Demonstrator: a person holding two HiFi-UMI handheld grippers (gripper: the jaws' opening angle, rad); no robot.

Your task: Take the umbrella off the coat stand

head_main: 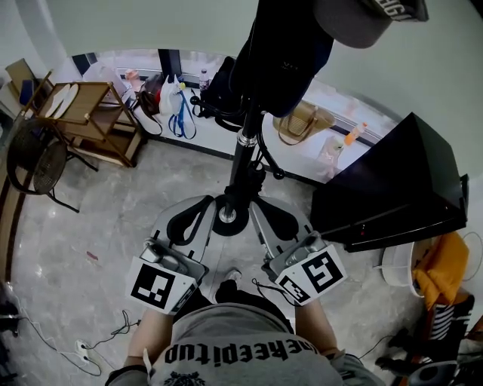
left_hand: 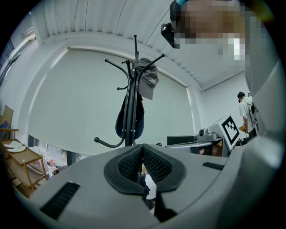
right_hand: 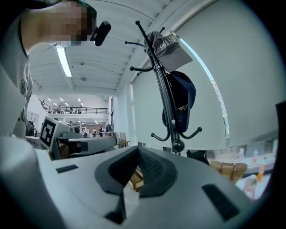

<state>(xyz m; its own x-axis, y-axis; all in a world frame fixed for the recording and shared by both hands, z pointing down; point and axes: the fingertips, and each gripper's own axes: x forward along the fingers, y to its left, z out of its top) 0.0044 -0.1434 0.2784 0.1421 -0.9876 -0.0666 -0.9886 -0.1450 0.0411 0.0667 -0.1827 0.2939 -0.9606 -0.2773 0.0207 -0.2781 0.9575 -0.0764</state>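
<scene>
With the left gripper [left_hand: 143, 150] and right gripper [right_hand: 137, 151] both pinched closed and empty, spread one wide first, then look on the tall black metal coat stand [head_main: 243, 151] for the umbrella, which I cannot spot, and lift it gently.

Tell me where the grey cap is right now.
The grey cap hangs on a top hook of the coat stand, just above the dark blue cap; in the head view it is at the top edge, right of centre.
</scene>
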